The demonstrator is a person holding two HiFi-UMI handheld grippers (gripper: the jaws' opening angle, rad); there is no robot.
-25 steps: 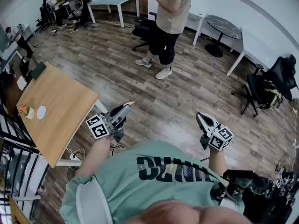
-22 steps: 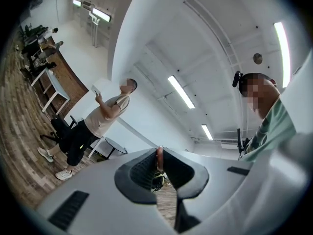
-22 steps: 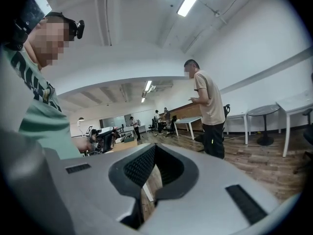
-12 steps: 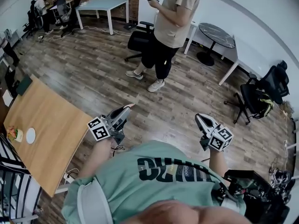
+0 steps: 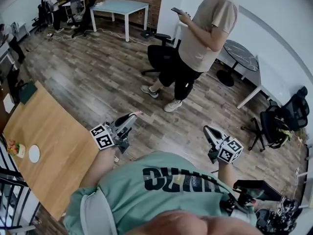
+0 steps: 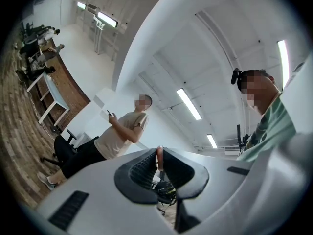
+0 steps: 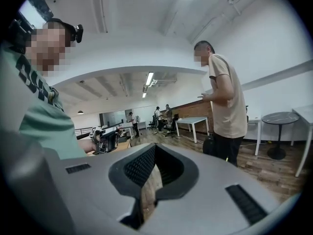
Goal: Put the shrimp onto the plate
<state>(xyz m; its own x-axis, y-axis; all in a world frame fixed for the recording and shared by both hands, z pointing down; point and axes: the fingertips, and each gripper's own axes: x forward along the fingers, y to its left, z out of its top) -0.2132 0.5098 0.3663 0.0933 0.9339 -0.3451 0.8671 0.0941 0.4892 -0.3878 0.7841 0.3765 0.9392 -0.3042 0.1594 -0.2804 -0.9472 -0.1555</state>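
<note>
1 wooden tabletop fills the head view's 8 to 9 o'clock side. Near its outer edge lies a small white plate, with a small orange and green thing just beside it at its 9 o'clock; what that thing is cannot be told. Well apart from the plate, just off the middle of the view at 8 o'clock and over the wooden floor, the left tongs point toward 1 o'clock. They are clamped on the shrimp, a thin pink sliver poking out past their tips. The left gripper view shows the shrimp pinched upright between the 2 ribbed pads. At 6 o'clock the wearer's mint-green shirt takes up the lower edge. At 12 to 1 o'clock a person in a beige shirt and dark shorts stands on the floor with a phone in hand, and a black office chair is just beside that person at 9 o'clock. The right tongs hang at 4 o'clock over the floor, pointing toward 11 o'clock. In the right gripper view their 2 pads meet at the tips with only floor showing behind them. Farther right, a round dark table stands at 2 o'clock.
</note>
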